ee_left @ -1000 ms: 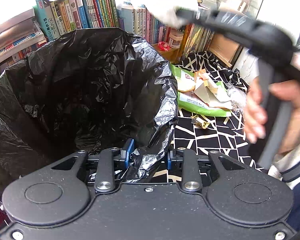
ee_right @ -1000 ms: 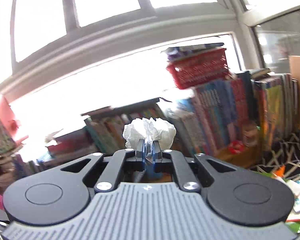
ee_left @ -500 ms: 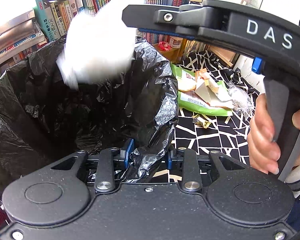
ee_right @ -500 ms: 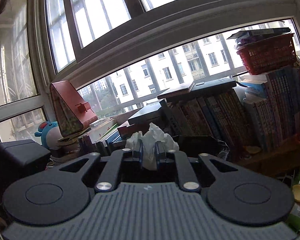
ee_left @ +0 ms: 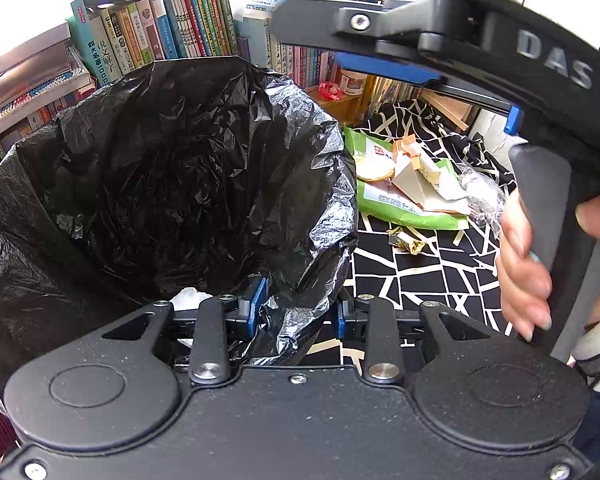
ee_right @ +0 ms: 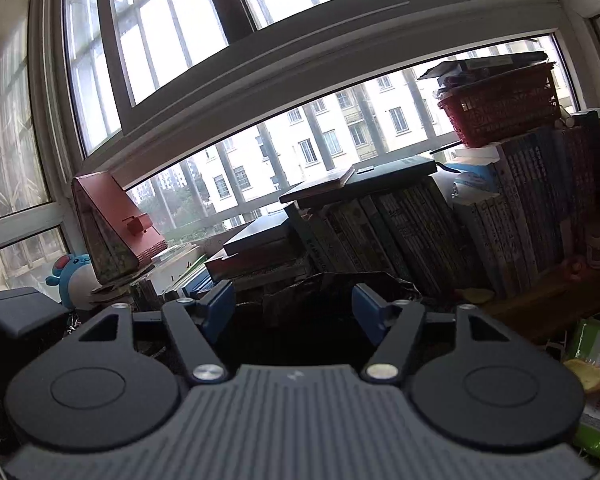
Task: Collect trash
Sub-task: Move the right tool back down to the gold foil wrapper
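Your left hand-held gripper (ee_left: 296,312) is pinching the crinkled rim of the black plastic trash bag (ee_left: 172,168), holding its mouth open. Your right hand-held gripper (ee_right: 294,312) hangs above that mouth with its blue-padded jaws opening and nothing between them; a white crumpled tissue (ee_left: 188,295) already lies low inside the bag, just behind the left fingers.

The next pickup likely turns on this: the remaining trash lies to the right of the bag on the black-and-white patterned tabletop (ee_left: 428,272), on the right hand's side, so that hand is the nearer and the free one. The green plastic snack wrapper (ee_left: 400,204) lies flat with its long axis running away from the bag's rim towards the right, with torn paper scraps (ee_left: 416,176) heaped on it, a clear crinkled film (ee_left: 480,192) at its far end and a small gold foil wrapper (ee_left: 406,240) just in front of it.

The left wrist view shows the whole litter pile, the bag's inside and your right hand (ee_left: 524,264) on its handle. The right wrist view shows mostly windows and stacked books (ee_right: 400,224), with only the wrapper's edge at lower right, and not the tissue.
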Available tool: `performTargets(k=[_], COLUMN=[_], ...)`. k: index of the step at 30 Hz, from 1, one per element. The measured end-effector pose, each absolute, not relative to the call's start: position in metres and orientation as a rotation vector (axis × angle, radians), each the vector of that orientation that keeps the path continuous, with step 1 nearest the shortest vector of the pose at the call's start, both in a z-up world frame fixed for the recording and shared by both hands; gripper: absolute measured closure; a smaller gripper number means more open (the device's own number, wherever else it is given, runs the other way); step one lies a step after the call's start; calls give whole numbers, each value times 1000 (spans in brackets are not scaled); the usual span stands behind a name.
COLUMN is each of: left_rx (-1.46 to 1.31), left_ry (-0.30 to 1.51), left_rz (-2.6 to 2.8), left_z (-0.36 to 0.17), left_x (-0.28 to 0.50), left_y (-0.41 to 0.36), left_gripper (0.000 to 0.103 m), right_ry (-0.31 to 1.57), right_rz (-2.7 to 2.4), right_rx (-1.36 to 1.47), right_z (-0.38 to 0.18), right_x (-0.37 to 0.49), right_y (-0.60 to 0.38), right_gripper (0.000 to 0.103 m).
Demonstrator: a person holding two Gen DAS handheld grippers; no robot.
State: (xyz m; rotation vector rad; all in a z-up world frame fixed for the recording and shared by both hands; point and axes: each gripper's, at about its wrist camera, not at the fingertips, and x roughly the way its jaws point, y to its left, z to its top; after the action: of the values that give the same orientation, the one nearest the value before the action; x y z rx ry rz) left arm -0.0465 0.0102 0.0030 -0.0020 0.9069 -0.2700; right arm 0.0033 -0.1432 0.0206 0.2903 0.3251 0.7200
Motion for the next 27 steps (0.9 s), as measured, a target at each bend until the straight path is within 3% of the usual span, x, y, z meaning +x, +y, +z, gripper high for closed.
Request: performTargets(k=[10, 16, 27], left_rx=[0, -1, -12], left_ry=[910, 911, 916], left_rz=[-267, -267, -270], left_z=[3, 3, 2], left_x=[-46, -46, -46], left_y=[11, 11, 15], left_gripper=[72, 71, 70], right_ry=[510, 720, 949], right_rz=[162, -108, -222], right_rx=[291, 428, 277], right_z=[-5, -53, -141], right_x=[44, 69, 96], right_y=[-197, -244, -241], right_gripper=[19, 19, 21])
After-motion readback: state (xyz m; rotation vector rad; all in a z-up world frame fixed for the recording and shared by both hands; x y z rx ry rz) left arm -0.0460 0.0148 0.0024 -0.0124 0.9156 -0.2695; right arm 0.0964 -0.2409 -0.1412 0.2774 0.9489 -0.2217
